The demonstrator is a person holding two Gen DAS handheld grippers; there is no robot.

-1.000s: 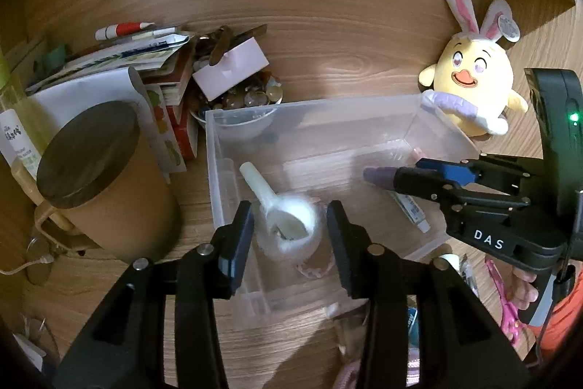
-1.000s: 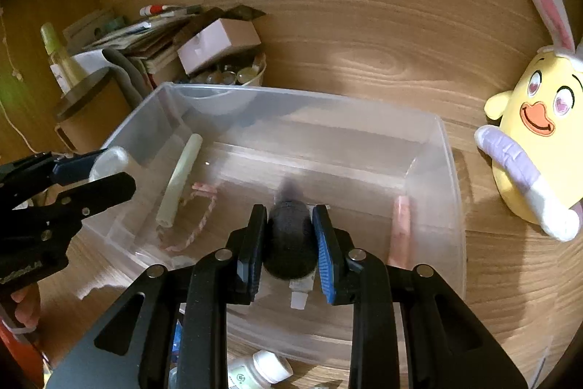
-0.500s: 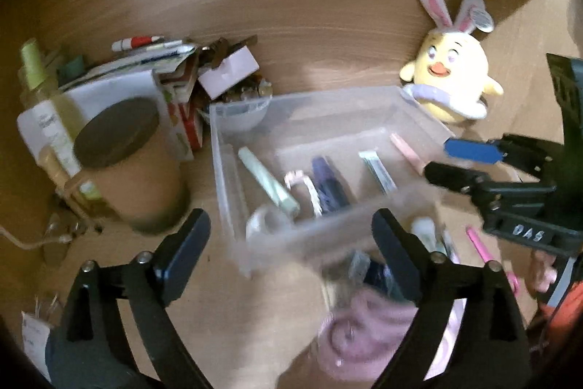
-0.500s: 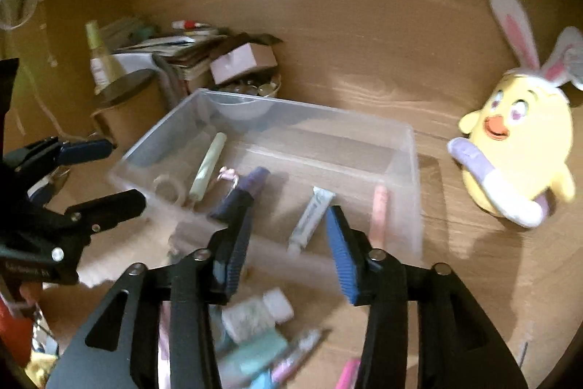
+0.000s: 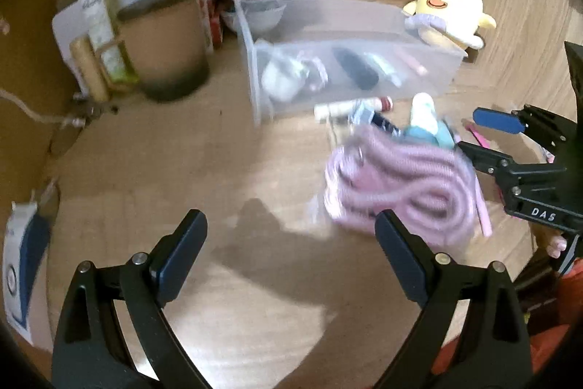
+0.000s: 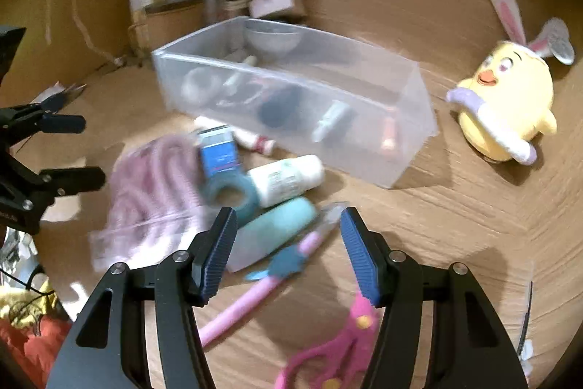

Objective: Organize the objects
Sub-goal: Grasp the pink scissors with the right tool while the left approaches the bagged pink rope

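A clear plastic bin [image 6: 400,90] stands on the wooden desk and holds a tape roll, a dark tube and other small items; it also shows in the left wrist view [image 5: 255,68]. In front of it lies a pile: a bagged pink coiled cord [image 5: 408,185] [image 6: 153,181], a white bottle [image 6: 288,177], a teal tube [image 6: 280,225], a blue tape roll [image 6: 229,195], a pink pen [image 6: 255,294] and pink scissors [image 6: 339,352]. My left gripper [image 5: 291,254] is wide open and empty, left of the cord. My right gripper [image 6: 288,250] is open and empty, above the teal tube and pen.
A yellow bunny-eared plush [image 6: 506,104] [image 5: 452,13] sits right of the bin. A brown lidded cup [image 5: 164,46], a green bottle [image 5: 98,10], papers and a small box crowd the back left. A blue-white packet [image 5: 22,265] lies at the far left.
Both grippers let go of their items into the bin, opened and pulled back and down from it. They now hang over the desk and the pile in front of the bin.
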